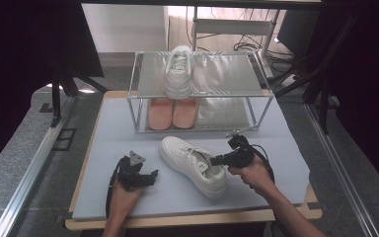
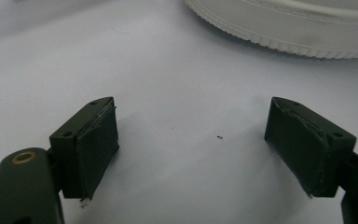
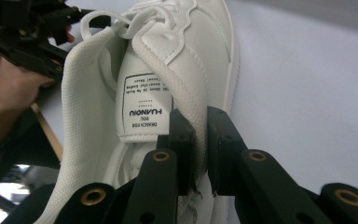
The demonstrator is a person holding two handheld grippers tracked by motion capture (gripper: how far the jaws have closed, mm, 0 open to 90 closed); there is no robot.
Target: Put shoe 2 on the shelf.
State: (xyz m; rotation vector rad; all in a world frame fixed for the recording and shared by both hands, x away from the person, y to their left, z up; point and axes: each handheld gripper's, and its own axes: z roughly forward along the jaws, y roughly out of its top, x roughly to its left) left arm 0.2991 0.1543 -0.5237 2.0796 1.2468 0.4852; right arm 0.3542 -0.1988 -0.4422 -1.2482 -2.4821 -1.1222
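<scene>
A white sneaker [image 1: 193, 165] lies on the pale blue mat, toe toward the far left. My right gripper [image 1: 216, 159] is shut on its collar edge; in the right gripper view the white sneaker [image 3: 177, 51] has its padded side wall pinched between the two fingers [image 3: 182, 135]. My left gripper [image 1: 150, 177] rests low on the mat to the left of the shoe, open. Between its fingers [image 2: 93, 140] is bare mat, and the sneaker's ribbed sole [image 2: 289, 28] runs across the top. A matching white sneaker [image 1: 178, 71] stands on the rack's top shelf.
A two-tier metal shoe rack [image 1: 138, 91] stands at the back of the table. A pair of pink shoes [image 1: 172, 112] sits on its lower shelf, left side. The top shelf has bare room to the right of the white shoe. The wooden table edge [image 1: 192, 217] runs along the front.
</scene>
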